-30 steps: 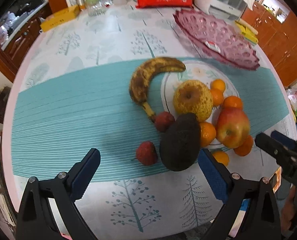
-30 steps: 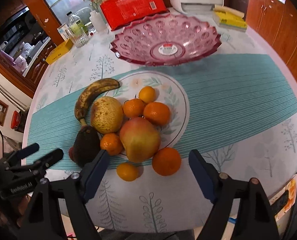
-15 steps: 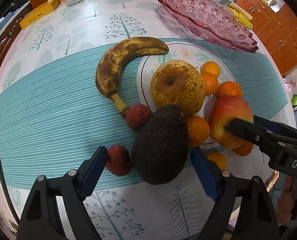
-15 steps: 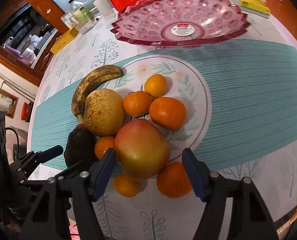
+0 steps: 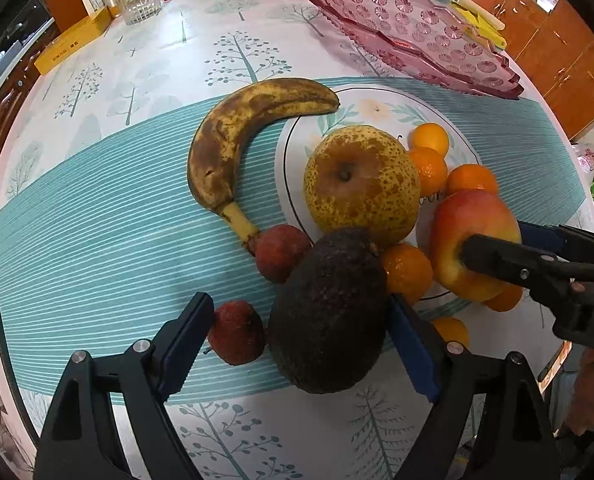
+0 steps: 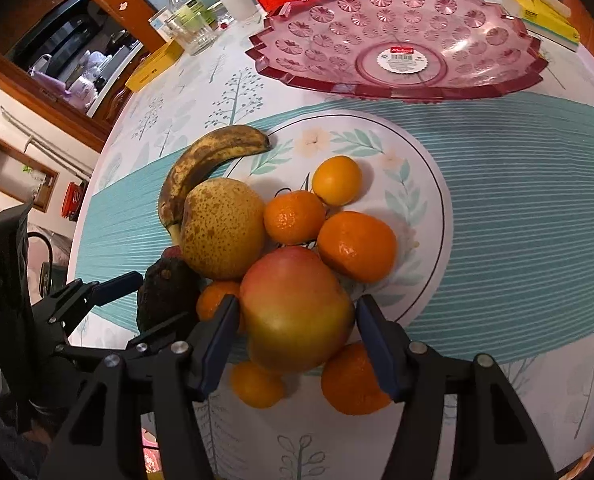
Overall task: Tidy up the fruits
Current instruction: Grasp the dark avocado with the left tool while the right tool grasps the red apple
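The left hand-held gripper [image 5: 297, 344] stood over the near edge of the desk [image 5: 137, 80], pointing steeply down, with the dark avocado [image 5: 329, 316] and a small red lychee [image 5: 237, 338] both between its blue pads. Its jaws were opening: the right-side pad sat against the avocado's flank, the left-side pad just touched the lychee, and I saw no real squeeze on either. A second lychee [image 5: 281, 252] lay just beyond, touching the banana's stem end.

The right hand-held gripper [image 6: 297, 340] straddled the red-and-yellow apple [image 6: 297, 308] at the near rim of the flowered plate [image 6: 417, 184]. Its jaws were closing; the left-side pad lay against the apple's skin, the right-side pad just beside it, so I could not tell whether the grip was complete.

The speckled pear [image 6: 223, 228] sat on the plate's left side, touching the avocado. The spotted banana [image 6: 209, 160] curved along the plate's left rim on the teal stripe. Three tangerines [image 6: 357, 246] clustered on the plate beyond the apple, and smaller ones lay off the plate nearer the desk's edge. The pink glass bowl [image 6: 401, 36] waited at the far edge.
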Motion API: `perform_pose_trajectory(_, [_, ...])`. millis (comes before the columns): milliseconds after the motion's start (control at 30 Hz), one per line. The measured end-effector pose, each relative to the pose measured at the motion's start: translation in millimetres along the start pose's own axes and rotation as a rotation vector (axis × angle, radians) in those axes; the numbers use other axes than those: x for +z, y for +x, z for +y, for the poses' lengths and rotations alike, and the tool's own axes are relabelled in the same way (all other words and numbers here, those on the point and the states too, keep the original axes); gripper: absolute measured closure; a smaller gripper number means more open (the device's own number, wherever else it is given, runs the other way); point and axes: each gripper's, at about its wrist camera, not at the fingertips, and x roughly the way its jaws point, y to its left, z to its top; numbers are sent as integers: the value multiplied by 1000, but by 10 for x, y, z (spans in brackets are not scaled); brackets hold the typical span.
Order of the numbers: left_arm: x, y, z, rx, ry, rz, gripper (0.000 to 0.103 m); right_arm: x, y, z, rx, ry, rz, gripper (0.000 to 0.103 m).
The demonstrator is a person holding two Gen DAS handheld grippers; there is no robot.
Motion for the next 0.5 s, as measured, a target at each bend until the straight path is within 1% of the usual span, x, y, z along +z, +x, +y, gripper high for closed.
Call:
perform_pose_trajectory(67, [10,11,8,-2,3,8,15,2,22,17,-6,-14,3,41])
perform_pose_trajectory(133, [4,26,12,-3,7,25,12,7,59,44,-29,-39,15,41])
perform_pose_trajectory(267, [-14,37,23,-7,16,31,11,-4,125,41,-42,-54,39,41])
perform_pose_trajectory(367, [-26,49,-16,9,50,32,11,-4,139,54,-42,-66,37,43])
perform_pose_trajectory(433, [-44,68,-54,25,80,34,14,-6,134,64,-47,-74,30,44])
perform_pose_trajectory(500, [-60,59,-87,24,104,22,21,-18,136,83,-54,-83,26,44])
